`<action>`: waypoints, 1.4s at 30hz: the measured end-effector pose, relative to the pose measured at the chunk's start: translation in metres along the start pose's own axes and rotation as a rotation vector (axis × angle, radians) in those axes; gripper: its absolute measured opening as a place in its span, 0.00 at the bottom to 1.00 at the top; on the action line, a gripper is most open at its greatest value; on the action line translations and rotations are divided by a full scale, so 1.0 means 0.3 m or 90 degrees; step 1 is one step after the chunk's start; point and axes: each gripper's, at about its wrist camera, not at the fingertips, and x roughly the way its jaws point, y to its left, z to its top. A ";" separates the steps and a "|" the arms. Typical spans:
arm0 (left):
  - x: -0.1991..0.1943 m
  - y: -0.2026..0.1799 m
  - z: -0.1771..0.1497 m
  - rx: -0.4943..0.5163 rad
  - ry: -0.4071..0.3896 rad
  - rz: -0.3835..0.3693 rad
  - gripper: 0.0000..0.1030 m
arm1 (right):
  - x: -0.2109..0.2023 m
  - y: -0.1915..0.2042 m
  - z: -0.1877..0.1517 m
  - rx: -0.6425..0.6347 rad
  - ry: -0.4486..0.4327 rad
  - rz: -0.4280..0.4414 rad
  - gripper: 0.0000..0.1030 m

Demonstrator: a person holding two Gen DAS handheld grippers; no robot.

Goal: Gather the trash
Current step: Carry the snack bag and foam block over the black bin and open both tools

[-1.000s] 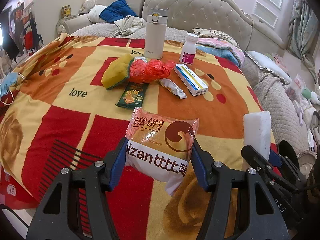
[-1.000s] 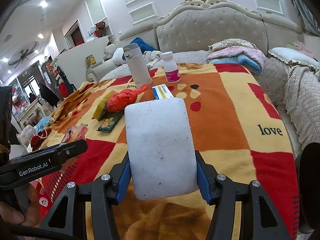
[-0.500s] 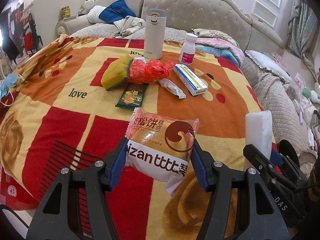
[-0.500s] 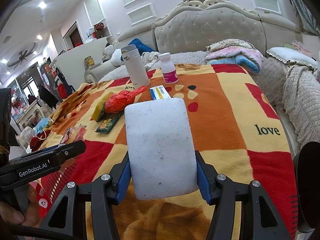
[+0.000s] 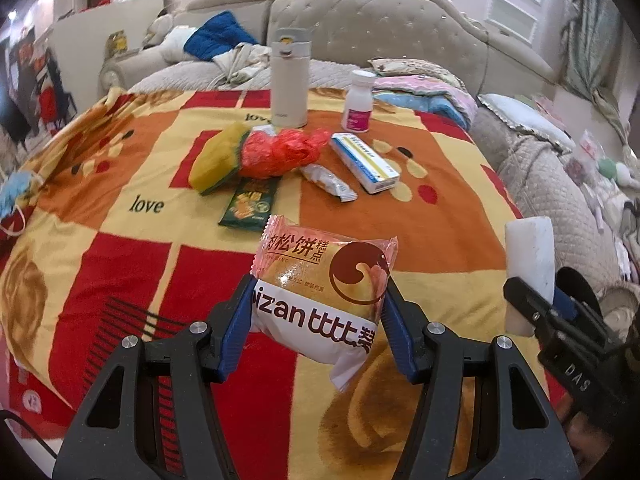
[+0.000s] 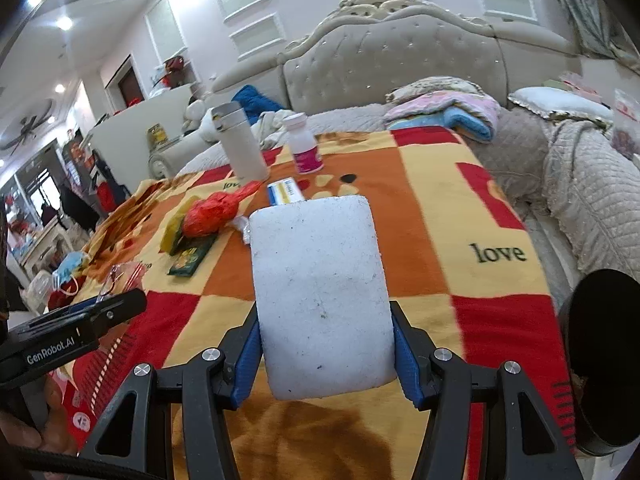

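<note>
I am holding one piece of trash in each gripper, so the step in hand is the carrying, not the picking. My left gripper [image 5: 316, 312] is pinching a snack packet [image 5: 322, 294] by its two sides; the blue pads are pressing on the wrapper and the packet is hanging above the blanket [image 5: 120, 264], not resting on it. My right gripper [image 6: 326, 344] is pinching a white foam block [image 6: 320, 296] in the same way, upright between the pads and above the blanket too.

More things are lying further away, near the middle of the blanket: a red bag [image 5: 280, 152] touching a yellow sponge [image 5: 216, 158], a green wrapper [image 5: 250, 204] just in front of them, a small wrapper [image 5: 328, 182] and a medicine box [image 5: 364, 158] beside it. A flask [image 5: 290, 80] and a pill bottle [image 5: 358, 102] are standing behind them. I think the flask, the bottle and maybe the box are not trash.

No bin or bag for the trash is showing in either view, so I cannot tell where it is. I judge the next move is bringing both pieces to it and spreading the grippers only when each piece is over the opening. The packet is soft and slippery, so I am thinking to keep the grip firm and to move without shaking. After that, the red bag and the wrappers are waiting.
</note>
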 end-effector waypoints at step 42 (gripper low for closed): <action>0.304 -1.039 -0.106 0.408 0.129 -0.472 0.59 | -0.327 -0.841 -0.153 0.365 -0.074 -0.285 0.55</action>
